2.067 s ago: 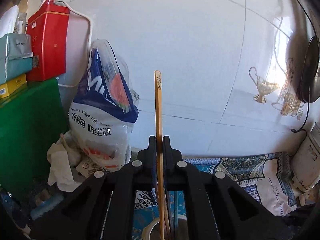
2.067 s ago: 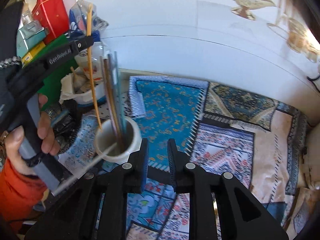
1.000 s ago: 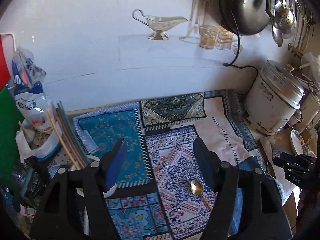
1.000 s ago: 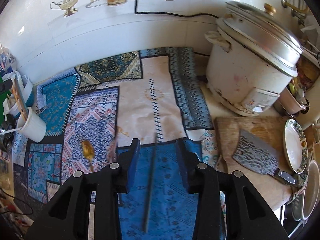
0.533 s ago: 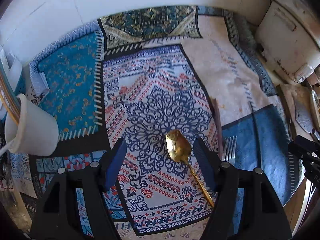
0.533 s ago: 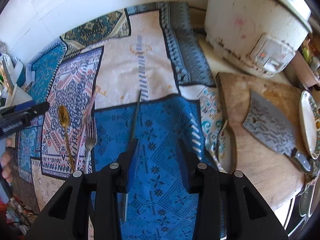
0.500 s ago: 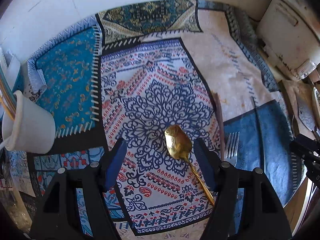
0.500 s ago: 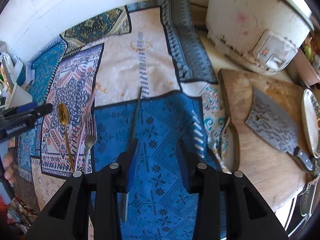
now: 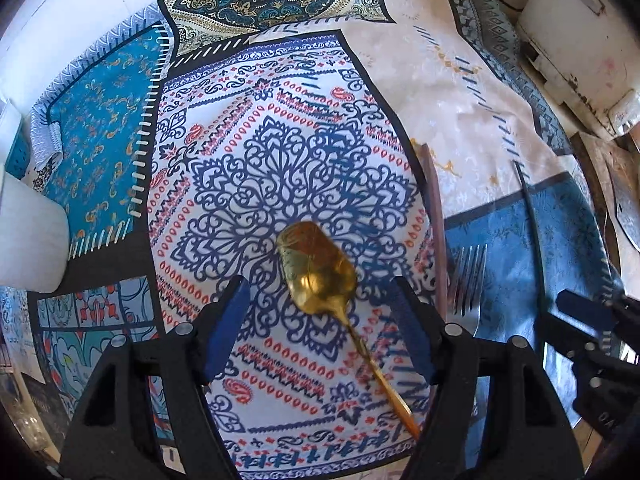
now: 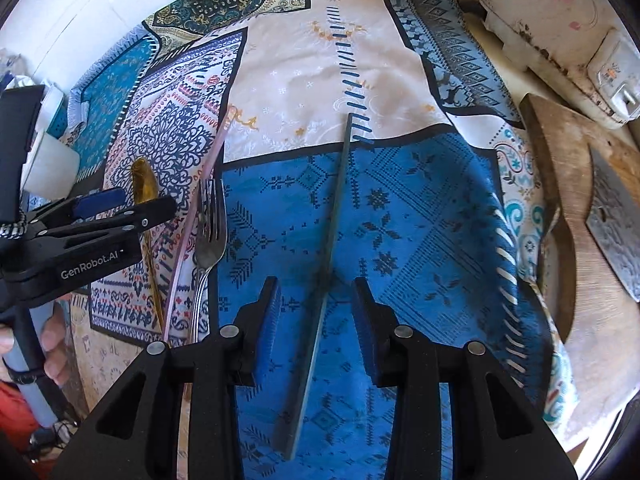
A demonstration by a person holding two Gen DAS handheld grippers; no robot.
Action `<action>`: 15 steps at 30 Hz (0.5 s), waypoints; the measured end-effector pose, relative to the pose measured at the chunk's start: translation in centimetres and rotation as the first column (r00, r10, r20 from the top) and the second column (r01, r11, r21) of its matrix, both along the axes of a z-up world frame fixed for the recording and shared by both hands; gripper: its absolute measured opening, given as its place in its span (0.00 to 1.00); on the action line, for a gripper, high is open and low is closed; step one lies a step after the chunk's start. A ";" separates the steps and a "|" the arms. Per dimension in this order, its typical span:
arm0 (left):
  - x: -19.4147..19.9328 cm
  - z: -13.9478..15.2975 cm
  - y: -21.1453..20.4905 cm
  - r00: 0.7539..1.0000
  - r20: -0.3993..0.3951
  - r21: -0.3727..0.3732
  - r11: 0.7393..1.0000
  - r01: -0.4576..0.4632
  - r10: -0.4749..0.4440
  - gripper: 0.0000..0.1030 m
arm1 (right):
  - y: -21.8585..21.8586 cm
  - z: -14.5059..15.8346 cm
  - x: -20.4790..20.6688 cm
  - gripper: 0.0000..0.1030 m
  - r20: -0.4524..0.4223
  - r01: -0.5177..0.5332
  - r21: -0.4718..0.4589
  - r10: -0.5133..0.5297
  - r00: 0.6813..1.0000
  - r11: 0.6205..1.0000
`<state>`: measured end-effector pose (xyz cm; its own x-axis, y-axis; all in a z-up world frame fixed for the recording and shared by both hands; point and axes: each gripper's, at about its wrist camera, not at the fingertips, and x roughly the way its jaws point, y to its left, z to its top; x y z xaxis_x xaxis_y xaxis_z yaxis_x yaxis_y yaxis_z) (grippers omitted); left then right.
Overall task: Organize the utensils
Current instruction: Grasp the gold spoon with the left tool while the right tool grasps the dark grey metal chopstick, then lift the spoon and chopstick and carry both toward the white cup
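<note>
A gold spoon (image 9: 316,268) lies on the patterned cloth, its bowl between the fingers of my left gripper (image 9: 318,300), which is open and touches nothing. A dark grey chopstick (image 10: 334,220) lies on the blue cloth. It runs between the fingers of my right gripper (image 10: 316,292), whose jaws are closing, with a gap still on both sides. Between spoon and grey chopstick lie a pink chopstick (image 10: 204,200) and a steel fork (image 10: 208,240). The white utensil cup (image 9: 28,240) stands at the far left. In the right wrist view my left gripper (image 10: 120,208) hovers over the spoon (image 10: 144,188).
A white rice cooker (image 10: 560,20) stands at the back right. In front of it a wooden cutting board (image 10: 560,160) carries a cleaver (image 10: 616,220). A person's hand (image 10: 52,344) holds the left gripper's handle. The white wall runs along the back.
Both grippers have come down and tilted toward the cloth. The left, earlier holding a chopstick above the cup, now stands open over the spoon. The right jaws have narrowed around the grey chopstick.
</note>
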<state>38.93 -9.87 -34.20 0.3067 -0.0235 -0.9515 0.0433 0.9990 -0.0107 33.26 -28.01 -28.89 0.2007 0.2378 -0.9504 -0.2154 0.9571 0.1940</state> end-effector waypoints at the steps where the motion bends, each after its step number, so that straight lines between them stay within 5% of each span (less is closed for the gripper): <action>1: 0.1 0.0 0.0 1.000 0.006 0.001 1.000 -0.003 0.003 0.68 | -0.1 -0.2 0.2 0.25 -0.002 0.007 0.003 -0.007 1.000 1.000; 7: 0.4 0.2 -0.6 0.999 0.038 0.002 1.000 -0.020 0.020 0.56 | 0.2 -0.1 1.3 0.15 0.040 0.022 0.016 -0.023 0.999 1.000; 11: 1.0 0.6 -2.2 0.999 0.052 0.001 1.000 -0.005 0.004 0.33 | 0.3 -0.2 2.1 0.06 0.050 0.036 0.034 -0.038 0.998 0.999; 15: 1.1 0.4 -2.6 0.999 0.051 -0.005 1.000 0.005 -0.005 0.32 | 0.2 -0.1 2.6 0.05 0.024 0.054 0.063 -0.056 0.998 0.997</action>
